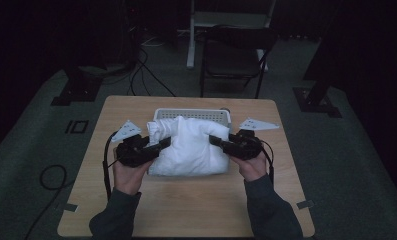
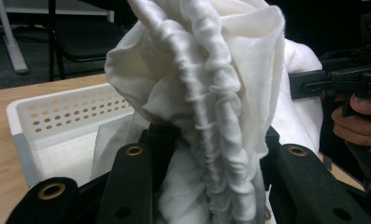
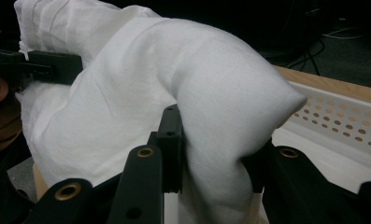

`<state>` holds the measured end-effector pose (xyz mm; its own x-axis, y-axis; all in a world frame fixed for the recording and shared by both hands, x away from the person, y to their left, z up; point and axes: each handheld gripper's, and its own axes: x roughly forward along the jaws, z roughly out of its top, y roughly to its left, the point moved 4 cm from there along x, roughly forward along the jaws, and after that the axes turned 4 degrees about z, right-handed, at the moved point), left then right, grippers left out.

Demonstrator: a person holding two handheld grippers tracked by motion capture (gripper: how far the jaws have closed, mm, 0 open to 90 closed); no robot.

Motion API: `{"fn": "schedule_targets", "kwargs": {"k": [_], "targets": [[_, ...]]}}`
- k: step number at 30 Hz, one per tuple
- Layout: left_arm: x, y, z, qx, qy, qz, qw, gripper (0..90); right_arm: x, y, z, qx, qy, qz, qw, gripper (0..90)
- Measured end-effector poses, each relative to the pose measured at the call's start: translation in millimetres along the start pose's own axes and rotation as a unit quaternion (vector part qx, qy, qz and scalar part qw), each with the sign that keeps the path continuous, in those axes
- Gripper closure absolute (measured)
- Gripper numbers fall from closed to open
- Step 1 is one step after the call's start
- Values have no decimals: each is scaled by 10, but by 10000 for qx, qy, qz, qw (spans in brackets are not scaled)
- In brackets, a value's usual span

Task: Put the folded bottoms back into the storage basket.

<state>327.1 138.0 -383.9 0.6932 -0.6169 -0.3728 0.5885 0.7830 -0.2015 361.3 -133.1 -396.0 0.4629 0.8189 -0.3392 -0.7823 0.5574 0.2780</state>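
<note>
A bunched white cloth (image 1: 188,145) hangs between both grippers in the middle of the table, over the near edge of a white perforated basket (image 1: 193,114). My left gripper (image 1: 165,143) is shut on the cloth's gathered left edge (image 2: 211,135), which runs up between the jaws. My right gripper (image 1: 215,140) is shut on a thick fold at the cloth's right side (image 3: 216,140). In the left gripper view the right gripper (image 2: 328,81) and its hand show behind the cloth. The basket wall (image 2: 66,109) stands just behind the cloth, and its wall (image 3: 332,126) lies to the right in the right gripper view.
The wooden table (image 1: 186,210) has bare room in front of the cloth. A dark folding chair (image 1: 233,55) stands beyond the far edge, with cables (image 1: 146,75) on the floor and black stand feet (image 1: 78,90) at both sides.
</note>
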Motion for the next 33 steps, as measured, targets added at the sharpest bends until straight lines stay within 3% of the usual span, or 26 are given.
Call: {"fn": "schedule_targets", "kwargs": {"k": [16, 33], "targets": [[239, 197, 75, -16, -123, -66, 9999, 627, 88, -189, 96, 140, -63, -116, 9998, 686], [424, 362, 215, 15, -164, -52, 9999, 627, 177, -352, 289, 69, -19, -296, 9995, 687]]}}
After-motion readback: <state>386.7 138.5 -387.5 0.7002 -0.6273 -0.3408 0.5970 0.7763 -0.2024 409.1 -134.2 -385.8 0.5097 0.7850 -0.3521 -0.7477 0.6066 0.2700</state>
